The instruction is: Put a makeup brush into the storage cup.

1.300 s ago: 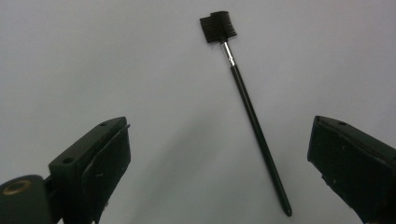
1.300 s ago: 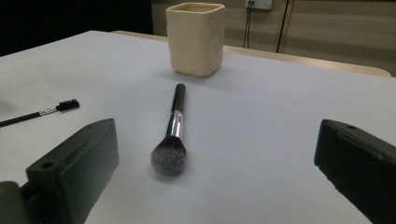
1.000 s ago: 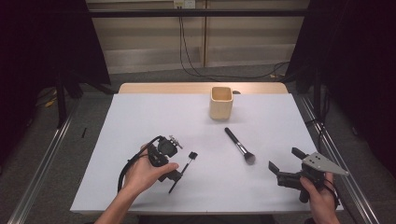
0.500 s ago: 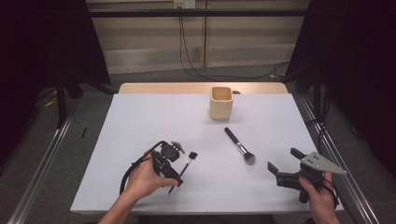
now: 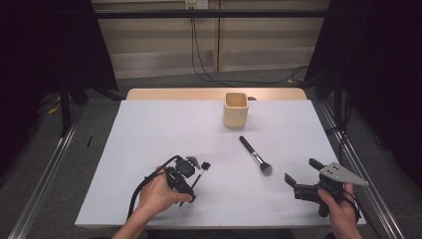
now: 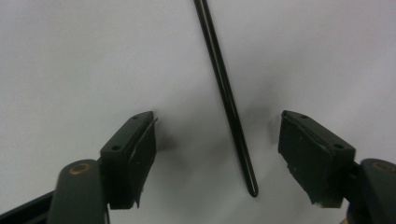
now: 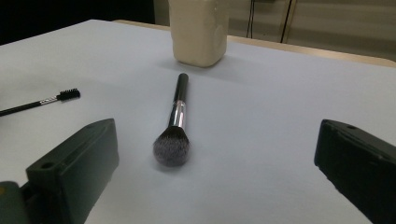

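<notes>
While we lower our left gripper (image 5: 191,172) at lower left, its jaws, just closing, straddle the thin brush (image 6: 227,100) lying flat on the bench (image 5: 164,124), not yet pinching. Our right gripper (image 5: 304,180) waits with jaws apart.

Honestly can't make out any text, label, brand or number anywhere here. Closest thing is a pale band on the thin brush (image 7: 42,101) handle, off to the side of the jaws, and it's way too small to read.
</notes>
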